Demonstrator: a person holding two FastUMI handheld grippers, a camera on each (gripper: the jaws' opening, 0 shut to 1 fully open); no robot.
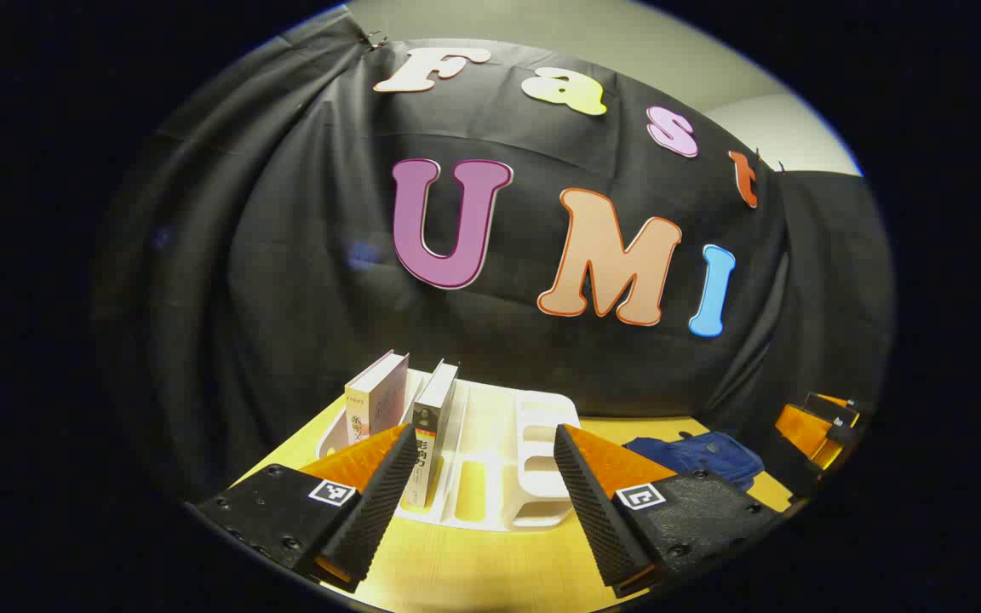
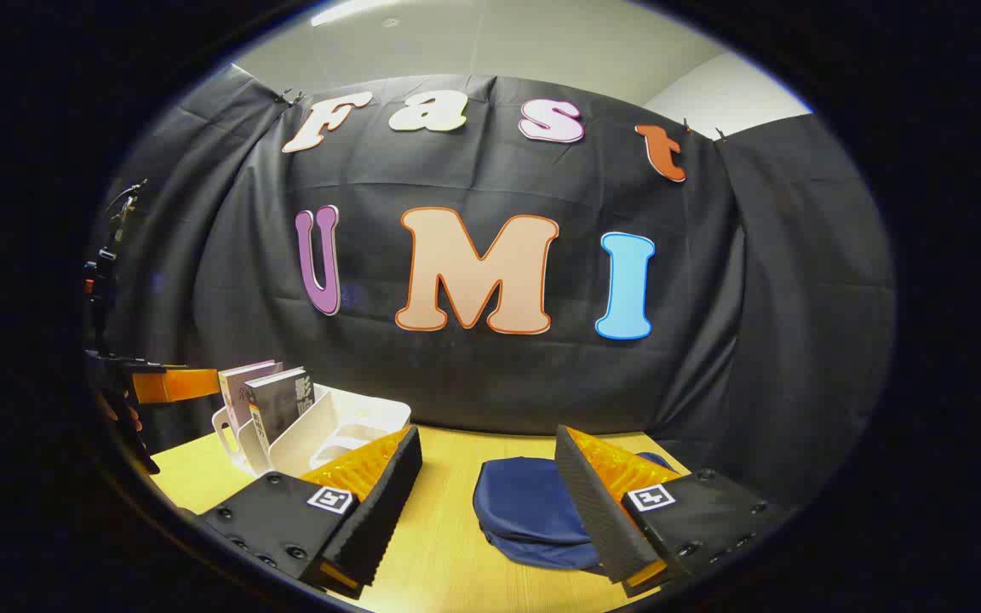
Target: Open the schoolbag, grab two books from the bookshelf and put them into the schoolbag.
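Left claw (image 1: 484, 477) fingers wide apart, nothing between them, hovering above the light wooden tabletop (image 1: 473, 562). It faces the white plastic slotted bookshelf (image 1: 533, 451) standing on the tabletop near the black cloth wall (image 1: 286, 255). Two books upright in the bookshelf's left slots: a pale pink-covered book (image 1: 378, 396) furthest left, and just beside it a dark-covered book with a white spine (image 1: 433, 430). Other slots hold nothing. Left finger overlaps the lower part of the dark book in this view; contact cannot be told.

Dark blue fabric schoolbag (image 2: 529, 511) lies flat on the tabletop, right of the bookshelf, well apart from it. In the right gripper view it sits directly ahead. Whether its zip is open cannot be told.

Right claw (image 2: 488, 477) fingers also wide apart, holding nothing, hovering over the tabletop in front of the schoolbag; right finger overlaps the bag's right edge in view. In the left gripper view the right claw shows at far right edge (image 1: 818, 426), beyond the schoolbag (image 1: 699, 455). In the right gripper view the left claw shows at far left edge (image 2: 171, 383), beside the bookshelf (image 2: 320, 426) and both books.
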